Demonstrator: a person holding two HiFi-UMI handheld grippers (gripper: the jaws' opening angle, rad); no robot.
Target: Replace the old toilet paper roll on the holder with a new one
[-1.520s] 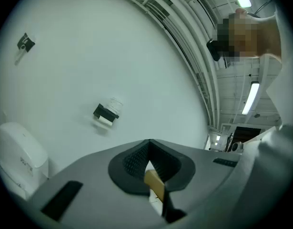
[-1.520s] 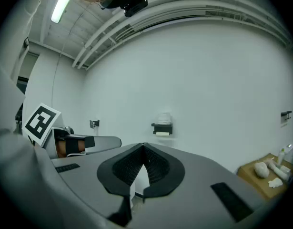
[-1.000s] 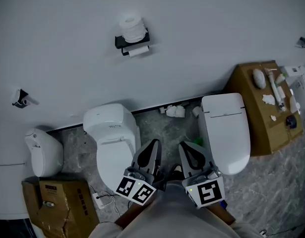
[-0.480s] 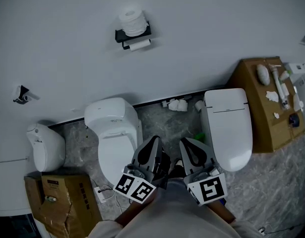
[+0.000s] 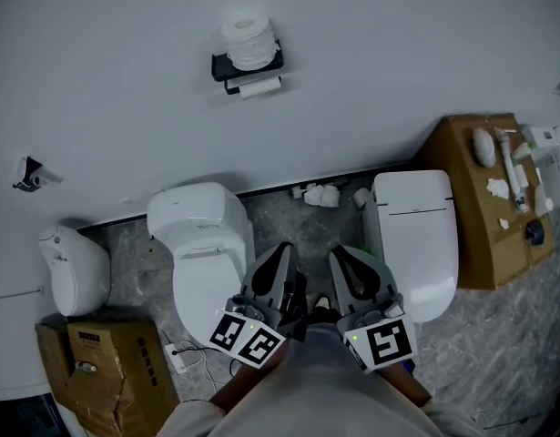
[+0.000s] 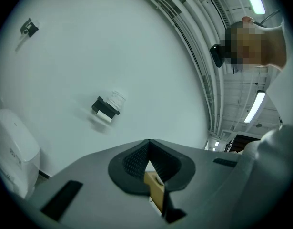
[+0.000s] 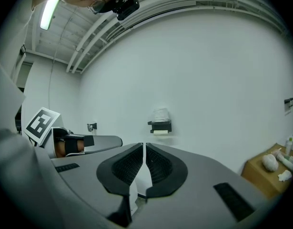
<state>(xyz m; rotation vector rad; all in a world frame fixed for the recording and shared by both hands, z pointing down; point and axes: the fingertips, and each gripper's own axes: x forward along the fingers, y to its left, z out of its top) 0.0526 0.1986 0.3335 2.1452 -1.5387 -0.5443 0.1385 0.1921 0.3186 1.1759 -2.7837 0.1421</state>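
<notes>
Hovering low as before, the left gripper point(image 5: 283, 255) and right gripper point(image 5: 340, 259) stay clenched on nothing, their ribbed black pads meeting. The black wall holder point(image 5: 223, 66), well ahead, now sits slightly higher in view. A thin white roll point(image 5: 261, 87) hangs beneath it and a plump roll point(image 5: 248, 42) stands on top. Its bar is too small to make out.

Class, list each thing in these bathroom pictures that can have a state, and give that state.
Left tool: shut, empty.
Right tool: shut, empty.
Black wall-mounted paper holder: loaded, thin white roll hanging beneath.
Full white spare roll: standing on the holder's top.
Rounded white toilet: lid down.
Squarish white toilet: lid down.
</notes>
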